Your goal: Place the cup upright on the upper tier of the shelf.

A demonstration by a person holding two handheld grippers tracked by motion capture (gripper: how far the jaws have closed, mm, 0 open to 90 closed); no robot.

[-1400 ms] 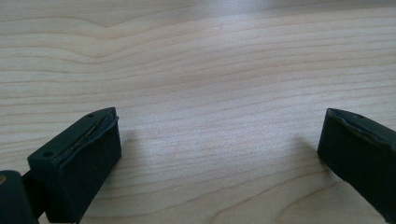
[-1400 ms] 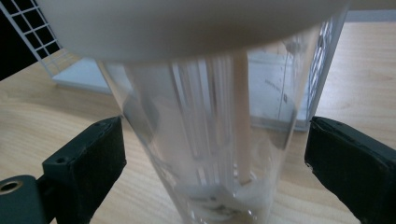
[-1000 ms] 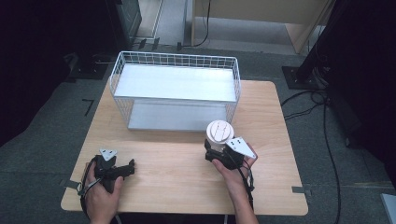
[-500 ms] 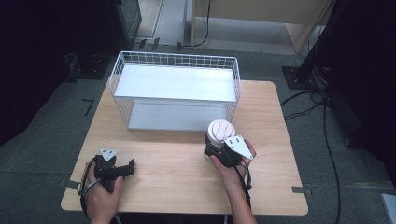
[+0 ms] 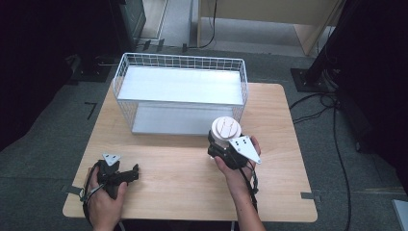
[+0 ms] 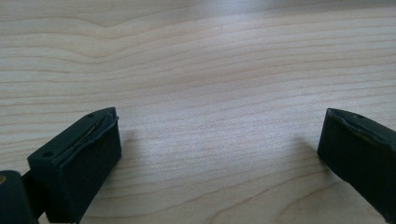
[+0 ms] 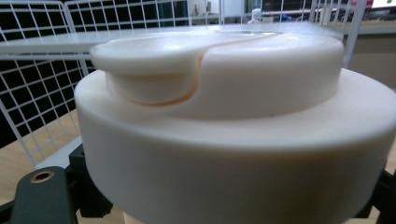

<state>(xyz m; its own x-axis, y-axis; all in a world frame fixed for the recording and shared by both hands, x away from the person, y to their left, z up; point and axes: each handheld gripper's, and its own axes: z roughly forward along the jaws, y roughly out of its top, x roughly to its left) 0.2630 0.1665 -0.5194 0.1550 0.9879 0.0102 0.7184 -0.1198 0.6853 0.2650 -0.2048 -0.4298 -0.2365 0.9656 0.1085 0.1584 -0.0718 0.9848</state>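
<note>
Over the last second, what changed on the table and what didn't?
The right gripper closed on the white lidded container and has begun lifting it, shifting slightly toward the wire rack. The left gripper stayed put near the table's front edge, jaws open over bare wood; the rack did not move.

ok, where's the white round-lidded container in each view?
High view: white round-lidded container right of centre, clamped in the right gripper, just in front of the white wire shelf rack.
Left gripper view: bare wooden table between open jaws; container absent.
Right gripper view: container up close, centre.
Shared landmark: wire rack.
</note>
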